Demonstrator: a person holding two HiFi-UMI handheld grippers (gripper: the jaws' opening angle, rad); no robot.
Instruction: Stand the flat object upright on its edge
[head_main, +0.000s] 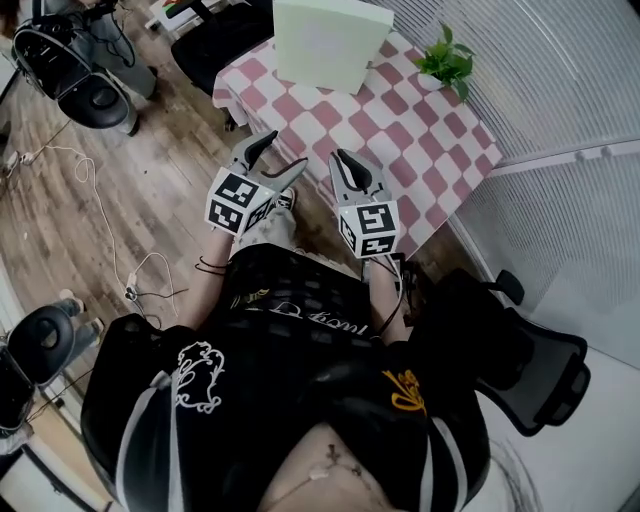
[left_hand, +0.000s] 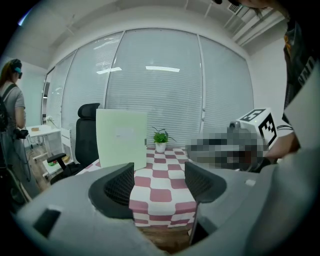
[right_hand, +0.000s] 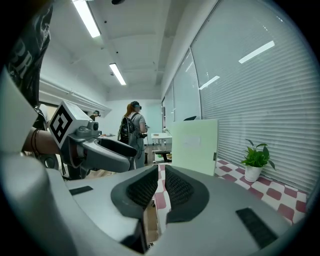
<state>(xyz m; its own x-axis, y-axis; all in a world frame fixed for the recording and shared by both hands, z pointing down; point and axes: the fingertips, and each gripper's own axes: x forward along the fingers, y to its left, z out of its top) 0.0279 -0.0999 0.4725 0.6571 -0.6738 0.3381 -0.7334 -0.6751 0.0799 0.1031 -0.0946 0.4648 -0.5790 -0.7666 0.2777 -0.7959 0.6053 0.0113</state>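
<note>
A pale green flat board (head_main: 330, 40) stands upright at the far side of the pink-and-white checked table (head_main: 430, 150). It also shows in the left gripper view (left_hand: 121, 136) and the right gripper view (right_hand: 194, 145). My left gripper (head_main: 275, 160) hovers off the table's near edge, open and empty (left_hand: 159, 182). My right gripper (head_main: 345, 168) hangs beside it over the same edge, its jaws nearly together with nothing between them (right_hand: 161, 187). Both are well short of the board.
A small potted plant (head_main: 447, 62) stands at the table's right far corner. Black office chairs (head_main: 525, 350) (head_main: 85, 85) and loose cables (head_main: 95, 190) sit on the wooden floor. A person (right_hand: 132, 131) stands further back. Window blinds (head_main: 560, 70) run along the right.
</note>
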